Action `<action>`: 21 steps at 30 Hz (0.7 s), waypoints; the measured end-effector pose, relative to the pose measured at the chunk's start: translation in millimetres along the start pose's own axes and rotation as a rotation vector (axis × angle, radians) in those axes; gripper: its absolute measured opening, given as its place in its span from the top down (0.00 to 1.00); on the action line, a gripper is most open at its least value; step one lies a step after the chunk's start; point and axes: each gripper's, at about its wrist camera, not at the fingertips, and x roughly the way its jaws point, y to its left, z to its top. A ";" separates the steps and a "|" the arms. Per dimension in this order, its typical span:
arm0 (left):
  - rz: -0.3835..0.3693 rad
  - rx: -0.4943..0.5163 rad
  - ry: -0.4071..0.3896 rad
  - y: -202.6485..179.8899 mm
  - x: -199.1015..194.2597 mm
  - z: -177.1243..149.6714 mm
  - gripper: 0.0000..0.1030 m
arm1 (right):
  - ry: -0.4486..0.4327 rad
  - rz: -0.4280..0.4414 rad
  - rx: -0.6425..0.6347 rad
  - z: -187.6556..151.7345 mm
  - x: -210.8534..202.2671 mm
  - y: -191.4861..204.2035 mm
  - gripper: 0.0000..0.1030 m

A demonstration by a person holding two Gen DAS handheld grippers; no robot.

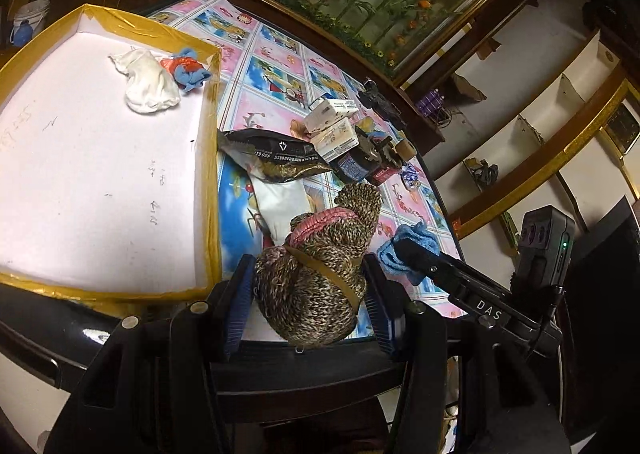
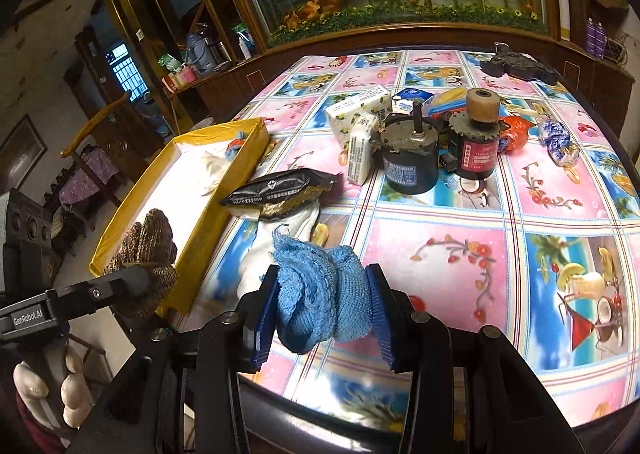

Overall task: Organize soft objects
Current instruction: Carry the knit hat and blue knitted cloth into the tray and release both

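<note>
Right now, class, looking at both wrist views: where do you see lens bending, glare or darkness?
Left wrist view: the yellow tray's straight rim bows into curves, and the corners fall dark. Right wrist view: the table edge curves like a bowl, glare shines on the tablecloth near the gripper, and the room at left is dim.

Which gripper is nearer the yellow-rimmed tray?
Left. The left gripper, holding the brown knitted item, is beside the yellow-rimmed tray; the right gripper, holding the blue cloth, is farther right.

Brown-flecked knit toy (image 1: pixel 316 278) with pink band, blue cloth (image 2: pixel 324 294), yellow-rimmed white tray (image 1: pixel 212 158), pink-and-blue pictured tablecloth (image 2: pixel 460 246).
</note>
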 end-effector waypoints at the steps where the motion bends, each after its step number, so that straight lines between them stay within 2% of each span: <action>1: 0.001 -0.006 -0.003 2.3 -2.5 -1.8 0.51 | 0.002 -0.004 -0.009 -2.4 -0.9 3.5 0.60; 6: 0.023 -0.038 -0.036 20.6 -17.8 0.6 0.51 | 0.006 -0.020 -0.066 -7.5 -1.2 21.8 0.60; 13: 0.125 -0.073 -0.092 62.3 -38.7 32.5 0.51 | 0.031 0.011 -0.132 9.0 19.2 53.8 0.60; 21: 0.222 -0.091 -0.110 103.2 -31.0 87.7 0.51 | 0.098 0.136 -0.129 57.8 77.5 91.3 0.60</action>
